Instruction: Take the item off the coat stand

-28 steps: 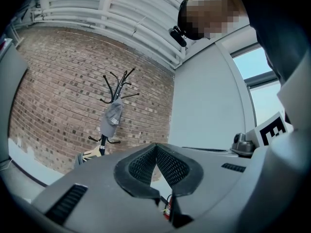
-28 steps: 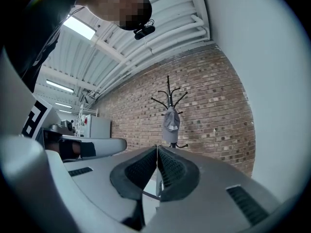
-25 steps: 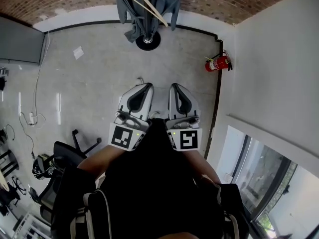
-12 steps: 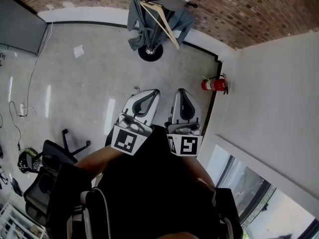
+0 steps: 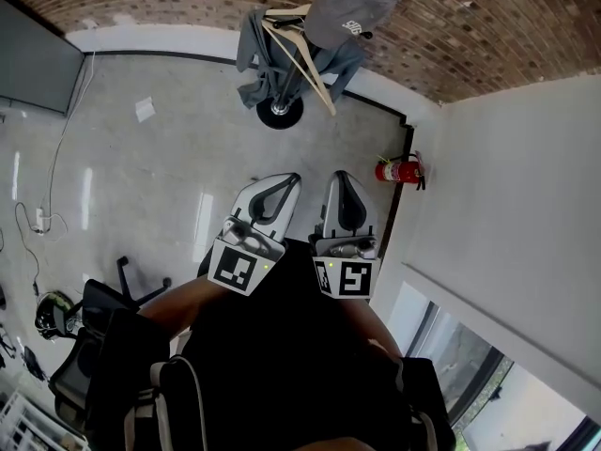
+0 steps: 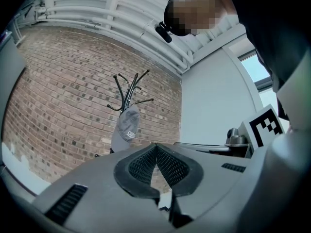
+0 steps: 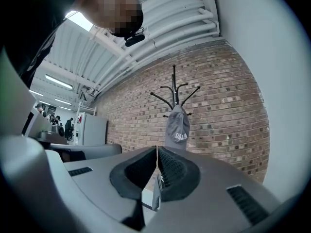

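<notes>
A black coat stand (image 5: 282, 111) rises from a round base against the brick wall, ahead of me. A grey cap (image 5: 353, 7) with white lettering hangs on it; the same cap (image 7: 177, 127) shows in the right gripper view, and the cap (image 6: 126, 127) in the left gripper view. A grey garment (image 5: 268, 54) and a wooden hanger (image 5: 305, 40) hang lower on the stand. My left gripper (image 5: 285, 178) and right gripper (image 5: 340, 177) are held side by side near my body, well short of the stand. Both have their jaws together with nothing between them.
A red fire extinguisher (image 5: 399, 170) stands at the white wall on the right. An office chair (image 5: 113, 299) and cables (image 5: 38, 219) lie at the left on the grey floor. A window (image 5: 470, 383) is at lower right.
The view has tilted up toward the stand, so the cap now shows at the top. The stand sits nearer. Both grippers keep their place in front of my body.
</notes>
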